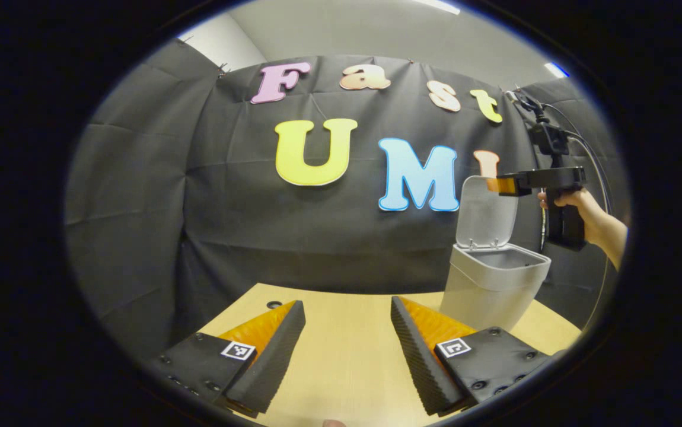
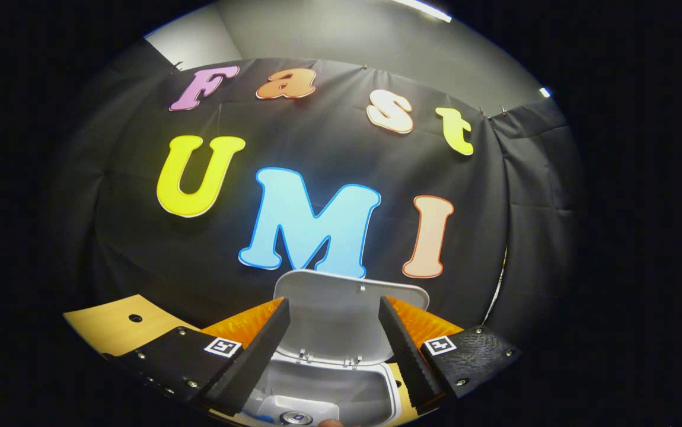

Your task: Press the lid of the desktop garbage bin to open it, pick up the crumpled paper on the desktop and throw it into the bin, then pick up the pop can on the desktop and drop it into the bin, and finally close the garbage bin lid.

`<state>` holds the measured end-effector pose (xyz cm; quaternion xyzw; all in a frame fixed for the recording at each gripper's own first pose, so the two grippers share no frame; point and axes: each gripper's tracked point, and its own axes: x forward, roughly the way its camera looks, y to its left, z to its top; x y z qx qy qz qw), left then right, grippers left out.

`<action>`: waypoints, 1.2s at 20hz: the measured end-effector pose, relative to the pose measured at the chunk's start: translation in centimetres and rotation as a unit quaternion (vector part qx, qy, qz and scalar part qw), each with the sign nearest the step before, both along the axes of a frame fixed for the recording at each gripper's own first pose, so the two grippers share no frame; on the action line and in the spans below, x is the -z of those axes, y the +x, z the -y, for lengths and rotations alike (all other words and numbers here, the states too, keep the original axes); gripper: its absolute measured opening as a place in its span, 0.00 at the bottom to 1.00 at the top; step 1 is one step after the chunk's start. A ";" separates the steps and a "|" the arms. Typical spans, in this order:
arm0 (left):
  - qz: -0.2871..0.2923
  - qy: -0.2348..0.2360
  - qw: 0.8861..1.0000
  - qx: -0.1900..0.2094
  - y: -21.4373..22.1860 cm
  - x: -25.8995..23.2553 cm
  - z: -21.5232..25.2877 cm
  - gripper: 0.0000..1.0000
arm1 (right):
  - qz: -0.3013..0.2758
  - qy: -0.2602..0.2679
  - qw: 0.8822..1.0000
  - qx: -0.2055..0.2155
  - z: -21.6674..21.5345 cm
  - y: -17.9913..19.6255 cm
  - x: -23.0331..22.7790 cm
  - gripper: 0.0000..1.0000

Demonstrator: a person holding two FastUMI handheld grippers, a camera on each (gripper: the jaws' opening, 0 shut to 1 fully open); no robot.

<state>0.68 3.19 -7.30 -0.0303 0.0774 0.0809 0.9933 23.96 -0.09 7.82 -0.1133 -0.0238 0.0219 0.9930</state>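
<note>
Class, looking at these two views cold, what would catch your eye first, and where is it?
The pale bin at the table's far right, its lid standing open. The right gripper hovers open above it. Looking down from the right gripper view, a can's top shows inside the bin.

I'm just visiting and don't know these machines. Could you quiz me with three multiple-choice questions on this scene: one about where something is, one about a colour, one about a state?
1. Where is the right tool?
A. above the open bin
B. flat on the table
C. under the table

2. What colour is the bin?
A. red
B. light grey
C. green

3. How is the bin's lid?
A. shut
B. lying on the table
C. standing open

Answers:
1 A: the right gripper view looks down between its fingers into the bin, where the top of a can shows.
2 B: its body and lid are pale grey in both views.
3 C: the lid stands upright behind the opening.
</note>
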 end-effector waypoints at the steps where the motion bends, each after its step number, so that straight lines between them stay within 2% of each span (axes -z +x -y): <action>1: -0.001 0.000 1.000 -0.002 0.0 0.2 -0.2 1.00 | 0.005 0.003 1.000 0.001 0.0 0.3 -0.7 0.96; 3: -0.003 0.001 1.000 -0.004 0.1 0.4 -0.6 1.00 | 0.011 0.013 1.000 0.002 -0.1 1.2 -1.7 1.00; 4: -0.004 0.001 1.000 -0.005 0.2 0.4 -0.7 1.00 | 0.012 0.018 1.000 0.001 0.0 1.5 -2.1 0.96; 6: -0.007 0.002 1.000 -0.007 0.5 0.6 -1.0 1.00 | 0.016 0.024 1.000 0.004 0.3 2.7 -2.6 1.00; 7: -0.007 0.002 1.000 -0.010 0.7 0.6 -1.2 1.00 | 0.014 0.024 1.000 0.007 0.4 3.3 -2.6 0.96; 16: -0.011 -0.004 0.999 -0.032 1.2 1.1 -2.0 1.00 | 0.027 0.053 0.997 0.044 2.8 8.1 -3.3 0.96; 17: -0.011 -0.007 0.999 -0.034 1.3 1.2 -2.0 1.00 | 0.019 0.062 0.997 0.045 2.9 8.5 -3.0 1.00; 18: -0.013 -0.009 0.999 -0.035 1.4 1.3 -2.1 1.00 | 0.009 0.070 0.997 0.043 2.9 8.8 -2.5 0.96; 23: -0.016 -0.010 0.999 -0.028 1.9 1.7 -1.7 1.00 | -0.011 0.087 0.995 0.039 2.8 8.2 -1.8 0.96; 24: -0.016 -0.009 0.999 -0.027 1.9 1.6 -1.7 0.95 | -0.014 0.086 0.996 0.037 2.7 7.9 -1.7 0.96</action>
